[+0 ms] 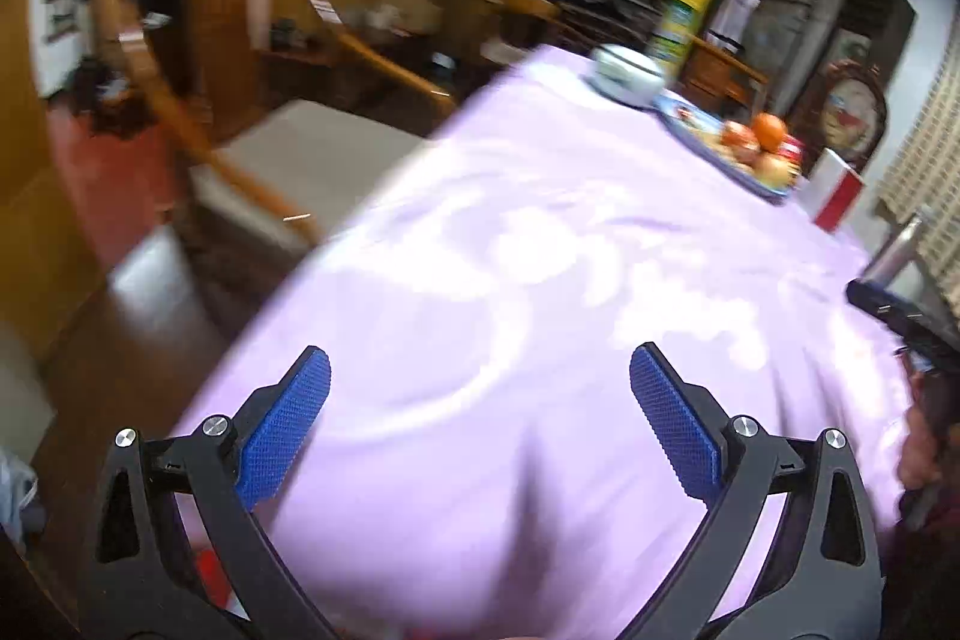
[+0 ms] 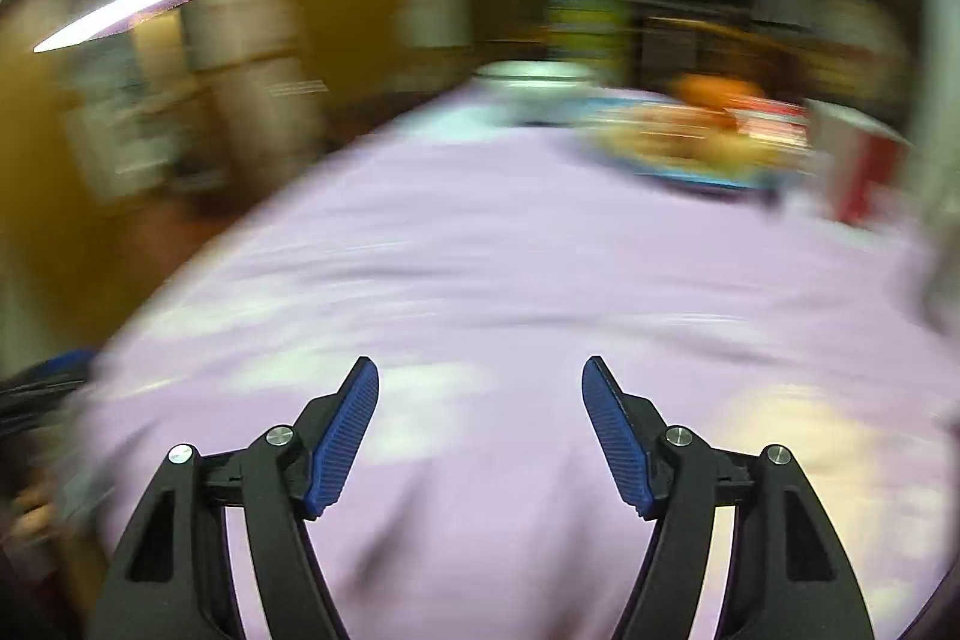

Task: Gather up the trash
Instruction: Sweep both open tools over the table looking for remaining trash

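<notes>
My left gripper [image 1: 480, 370] is open and empty above the near part of a table covered with a lilac cloth [image 1: 540, 280]. My right gripper [image 2: 480, 379] is open and empty over the same cloth [image 2: 480, 250]; its view is heavily motion-blurred. No trash item shows clearly in either view. The right gripper's dark body [image 1: 900, 316] shows at the right edge of the left wrist view.
At the table's far end stand a white lidded bowl [image 1: 627, 73], a yellow canister [image 1: 681, 19], a blue plate of fruit [image 1: 738, 142] and a red-and-white box [image 1: 837, 187]. A wooden chair with a grey cushion [image 1: 300, 154] stands left of the table.
</notes>
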`<state>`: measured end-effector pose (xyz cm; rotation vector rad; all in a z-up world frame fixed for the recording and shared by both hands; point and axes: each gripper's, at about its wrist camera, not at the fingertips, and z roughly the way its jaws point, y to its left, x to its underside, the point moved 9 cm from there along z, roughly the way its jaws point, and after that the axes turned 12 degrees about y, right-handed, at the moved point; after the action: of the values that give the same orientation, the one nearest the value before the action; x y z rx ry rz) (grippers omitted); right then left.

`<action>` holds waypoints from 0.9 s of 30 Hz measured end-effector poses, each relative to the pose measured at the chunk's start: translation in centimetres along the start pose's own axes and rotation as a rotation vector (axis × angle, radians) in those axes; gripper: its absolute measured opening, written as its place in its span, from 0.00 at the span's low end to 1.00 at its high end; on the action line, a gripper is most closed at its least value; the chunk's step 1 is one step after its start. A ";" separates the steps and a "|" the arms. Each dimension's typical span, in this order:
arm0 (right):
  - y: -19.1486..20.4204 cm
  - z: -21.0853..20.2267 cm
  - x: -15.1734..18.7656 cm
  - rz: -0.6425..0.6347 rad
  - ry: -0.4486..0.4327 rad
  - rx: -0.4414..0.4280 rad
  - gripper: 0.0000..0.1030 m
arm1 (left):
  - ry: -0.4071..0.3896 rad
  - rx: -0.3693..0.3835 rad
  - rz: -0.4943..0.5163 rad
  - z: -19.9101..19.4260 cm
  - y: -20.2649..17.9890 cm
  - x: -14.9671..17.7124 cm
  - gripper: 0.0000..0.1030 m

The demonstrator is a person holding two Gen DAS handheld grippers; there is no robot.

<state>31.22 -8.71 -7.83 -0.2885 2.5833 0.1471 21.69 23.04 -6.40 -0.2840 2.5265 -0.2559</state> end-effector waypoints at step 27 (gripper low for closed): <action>-9.2 4.0 0.5 0.115 0.092 0.017 0.81 | 0.064 -0.104 0.141 10.8 -9.0 -5.7 0.93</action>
<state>34.90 -17.07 -11.95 -0.1430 2.6919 0.1566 33.76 14.55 -9.98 -0.1385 2.6137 -0.0799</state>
